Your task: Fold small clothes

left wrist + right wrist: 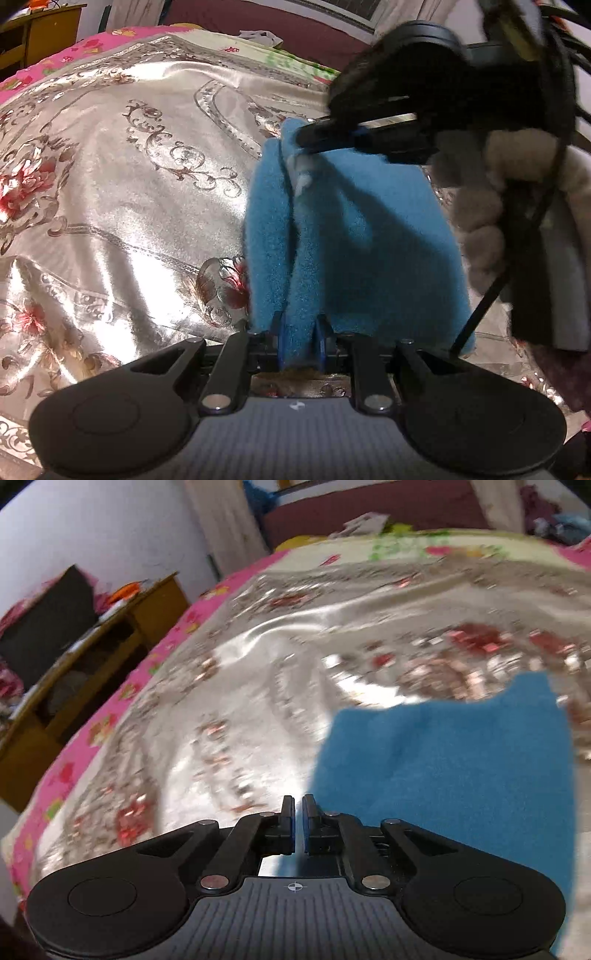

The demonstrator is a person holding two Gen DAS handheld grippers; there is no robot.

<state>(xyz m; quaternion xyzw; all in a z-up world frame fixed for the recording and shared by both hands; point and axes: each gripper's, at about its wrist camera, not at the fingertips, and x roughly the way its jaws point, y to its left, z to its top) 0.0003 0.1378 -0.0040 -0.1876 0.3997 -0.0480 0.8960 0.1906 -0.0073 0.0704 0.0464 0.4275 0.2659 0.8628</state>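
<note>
On the left of the left wrist view, seeing one satin bedspread (129,184), patterned and wrinkled, bearing everything. Moving right, noting the left gripper (301,343) at the near edge, jaws narrow and clamping a bunched fold of the blue cloth (369,240). Counting one cloth only, fleece-like, lying on the bedspread with a raised ridge. Reading its long axis as running from the left gripper's pads away toward the far edge. Spotting one white tag (303,177) near that far end. Finding the right gripper (306,138) just above the tag, tips meeting the cloth's far corner. Further right, seeing one hand (480,221) in a fuzzy pale glove holding that tool.

Switching to the right wrist view, left to right: passing one wooden cabinet (92,657) beside the bed, then reaching the right gripper's jaws, drawn to a thin slit. Not seeing cloth plainly between the pads; not telling whether an edge is being pinched. Seeing the cloth spreading right and ahead of the jaws, its near edge passing under them.

Judging both grippers as sitting on the same ridge, left at the near end and right at the far end, so likely lining up a fold along that axis. Counting two grippers.
</note>
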